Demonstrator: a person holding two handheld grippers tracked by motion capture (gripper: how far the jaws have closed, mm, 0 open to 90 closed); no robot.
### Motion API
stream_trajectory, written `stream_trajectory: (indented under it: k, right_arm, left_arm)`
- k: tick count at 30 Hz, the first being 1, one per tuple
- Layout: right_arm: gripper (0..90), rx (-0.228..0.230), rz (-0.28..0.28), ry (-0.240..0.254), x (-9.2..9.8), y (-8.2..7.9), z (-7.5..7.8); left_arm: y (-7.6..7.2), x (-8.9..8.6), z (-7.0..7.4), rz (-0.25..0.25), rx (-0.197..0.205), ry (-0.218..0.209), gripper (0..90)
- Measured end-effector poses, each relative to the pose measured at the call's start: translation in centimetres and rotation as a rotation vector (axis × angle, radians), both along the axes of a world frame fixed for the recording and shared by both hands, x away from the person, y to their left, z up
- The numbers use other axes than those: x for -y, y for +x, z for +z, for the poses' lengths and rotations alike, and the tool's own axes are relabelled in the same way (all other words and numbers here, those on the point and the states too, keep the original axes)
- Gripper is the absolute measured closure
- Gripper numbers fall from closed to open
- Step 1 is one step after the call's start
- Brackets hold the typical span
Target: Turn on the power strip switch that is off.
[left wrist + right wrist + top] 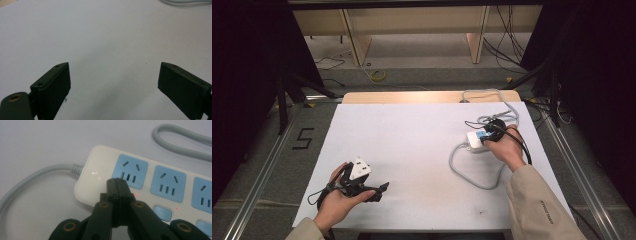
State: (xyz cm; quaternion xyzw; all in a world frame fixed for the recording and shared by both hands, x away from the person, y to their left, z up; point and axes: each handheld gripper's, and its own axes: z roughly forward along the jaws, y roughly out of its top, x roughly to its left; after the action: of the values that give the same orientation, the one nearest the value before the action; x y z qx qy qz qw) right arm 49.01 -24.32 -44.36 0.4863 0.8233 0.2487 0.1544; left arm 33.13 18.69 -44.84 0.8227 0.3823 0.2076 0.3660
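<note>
The right gripper, jaws pressed together and empty, is held over the power strip, seemingly at a switch. The left gripper is kept wide apart over the table; whether pressing is done cannot be told.

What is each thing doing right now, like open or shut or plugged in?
Left gripper: open, nothing between its jaws, held over the bare sheet.
Right gripper: shut, empty, tips over the power strip near its first switch.
Power strip: flat on the sheet, sockets in view empty.
Strip cable: looped loosely on the sheet.
Switch: on or off, cannot tell.
</note>
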Motion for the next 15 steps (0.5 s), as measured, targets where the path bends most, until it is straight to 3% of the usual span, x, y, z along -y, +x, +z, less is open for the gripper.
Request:
stream_trajectory:
  k: [15]
  right_arm:
    - [90.0,0.012,-0.001,-0.027,0.01,-0.04,0.11]
  left_arm:
    - [0.01,0.06,-0.03,-0.001,-0.004,-0.003,10.9]
